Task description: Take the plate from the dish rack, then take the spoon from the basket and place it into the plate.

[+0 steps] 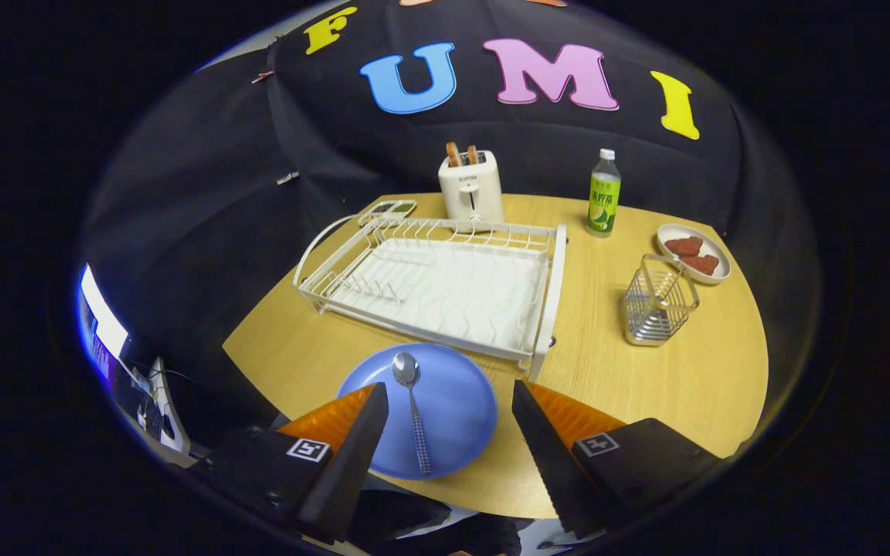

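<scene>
Blue round plate on wooden desk, metal spoon lying in it, white wire dish rack at twelve o'clock, claw spread, empty.

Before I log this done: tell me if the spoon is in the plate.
In: the spoon lies flat on the blue plate, between the open gripper fingers.

A small dark brand word stands on the front of the toaster, top centre, too small to read surely. The bottle to its right carries a green label with unreadable print. At the bottom, the gripper, fingers spread apart, bears two square black-and-white coded markers.
</scene>
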`<state>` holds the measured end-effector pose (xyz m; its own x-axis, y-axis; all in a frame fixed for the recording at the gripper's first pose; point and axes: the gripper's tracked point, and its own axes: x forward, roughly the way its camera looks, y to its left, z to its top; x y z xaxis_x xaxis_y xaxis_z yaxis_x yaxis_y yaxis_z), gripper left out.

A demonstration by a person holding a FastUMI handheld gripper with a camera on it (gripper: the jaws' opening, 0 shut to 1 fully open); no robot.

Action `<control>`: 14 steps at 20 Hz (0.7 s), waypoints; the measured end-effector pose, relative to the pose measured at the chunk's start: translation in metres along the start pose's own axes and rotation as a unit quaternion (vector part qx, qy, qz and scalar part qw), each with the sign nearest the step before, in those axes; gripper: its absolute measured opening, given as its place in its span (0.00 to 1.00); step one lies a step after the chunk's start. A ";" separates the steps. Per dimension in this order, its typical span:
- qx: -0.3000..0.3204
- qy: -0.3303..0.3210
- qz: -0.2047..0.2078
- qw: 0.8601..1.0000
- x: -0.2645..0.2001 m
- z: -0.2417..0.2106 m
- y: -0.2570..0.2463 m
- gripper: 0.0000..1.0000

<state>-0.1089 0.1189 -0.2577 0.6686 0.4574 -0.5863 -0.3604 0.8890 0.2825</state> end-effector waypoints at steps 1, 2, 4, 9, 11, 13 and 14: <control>-0.003 -0.020 -0.008 1.000 -0.007 0.018 -0.004 0.99; -0.007 -0.040 -0.018 0.999 -0.015 0.035 -0.010 0.99; -0.017 -0.083 -0.041 0.996 -0.030 0.069 -0.024 0.99; -0.034 -0.159 -0.088 0.983 -0.073 0.135 -0.053 0.99; -0.043 -0.183 -0.106 0.976 -0.093 0.154 -0.064 0.99; -0.046 -0.202 -0.119 0.971 -0.107 0.167 -0.071 0.99; -0.047 -0.211 -0.124 0.968 -0.114 0.173 -0.075 0.99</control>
<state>-0.0451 0.0038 -0.0807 0.9414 0.2153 -0.2598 -0.1982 0.9760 0.0906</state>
